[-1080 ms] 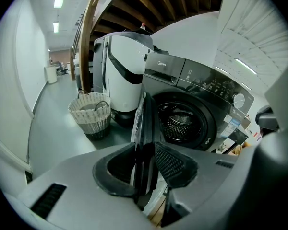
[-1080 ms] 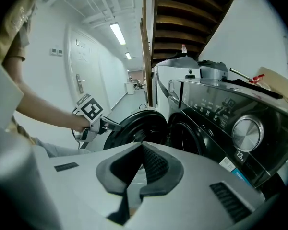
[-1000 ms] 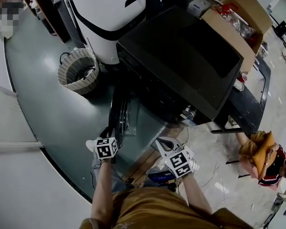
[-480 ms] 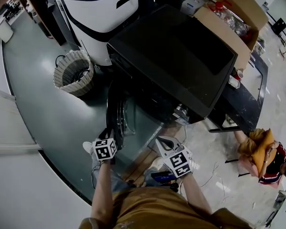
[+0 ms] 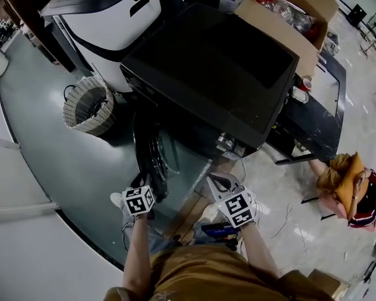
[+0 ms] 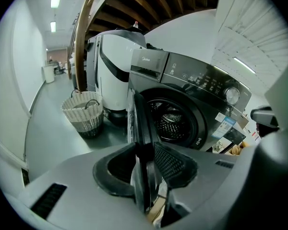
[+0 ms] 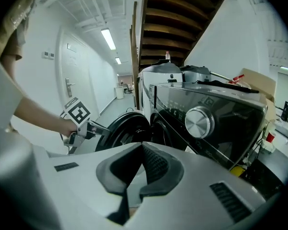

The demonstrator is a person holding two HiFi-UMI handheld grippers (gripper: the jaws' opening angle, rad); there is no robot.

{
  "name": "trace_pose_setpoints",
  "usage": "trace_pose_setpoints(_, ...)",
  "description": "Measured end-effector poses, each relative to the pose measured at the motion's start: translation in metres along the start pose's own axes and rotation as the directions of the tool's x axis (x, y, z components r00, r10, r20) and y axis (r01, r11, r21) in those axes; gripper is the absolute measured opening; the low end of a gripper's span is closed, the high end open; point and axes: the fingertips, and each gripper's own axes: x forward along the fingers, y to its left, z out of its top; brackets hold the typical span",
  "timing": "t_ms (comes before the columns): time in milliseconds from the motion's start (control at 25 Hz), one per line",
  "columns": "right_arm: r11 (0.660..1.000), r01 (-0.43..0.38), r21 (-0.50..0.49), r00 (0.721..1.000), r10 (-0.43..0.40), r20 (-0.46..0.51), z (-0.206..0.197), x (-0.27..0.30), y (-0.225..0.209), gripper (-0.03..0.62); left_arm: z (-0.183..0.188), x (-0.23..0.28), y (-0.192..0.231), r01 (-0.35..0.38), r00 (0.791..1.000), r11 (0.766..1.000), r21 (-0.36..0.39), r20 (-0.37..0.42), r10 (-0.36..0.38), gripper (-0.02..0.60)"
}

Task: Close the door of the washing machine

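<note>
A dark front-loading washing machine (image 5: pixel 207 74) stands with its round door (image 5: pixel 151 149) swung out to the left, about edge-on to me. My left gripper (image 5: pixel 143 179) is shut on the door's outer rim. In the left gripper view the door edge (image 6: pixel 139 123) runs up between the pads, with the steel drum (image 6: pixel 170 121) showing behind it. My right gripper (image 5: pixel 218 182) hovers in front of the machine, right of the door, shut with nothing in it. The right gripper view shows the door (image 7: pixel 125 131), the left gripper (image 7: pixel 103 127) on it, and the control knob (image 7: pixel 199 122).
A wicker basket (image 5: pixel 88 105) sits on the floor left of the machine, below a white appliance (image 5: pixel 106 24). A cardboard box (image 5: pixel 288 11) and a low black table (image 5: pixel 310 130) are on the right. A person (image 5: pixel 348 190) sits on the floor at far right.
Both grippers have moved a little toward the machine. The left one keeps its hold on the door's rim and the door has swung slightly with it.
</note>
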Motion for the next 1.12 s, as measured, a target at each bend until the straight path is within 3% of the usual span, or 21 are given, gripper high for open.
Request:
trace_pose_setpoints(320, 0.998, 0.035, 0.06, 0.999, -0.035, -0.005, -0.015, -0.012, -0.018, 0.014, 0.002, 0.007, -0.022, 0.034, 0.999, 0.999, 0.009, -0.013, -0.034, 0.14)
trace_pose_setpoints(1120, 0.991, 0.109, 0.078, 0.994, -0.11, 0.007, -0.03, -0.038, -0.038, 0.014, 0.01, 0.028, -0.068, 0.119, 0.992, 0.992, -0.031, -0.034, -0.12, 0.165)
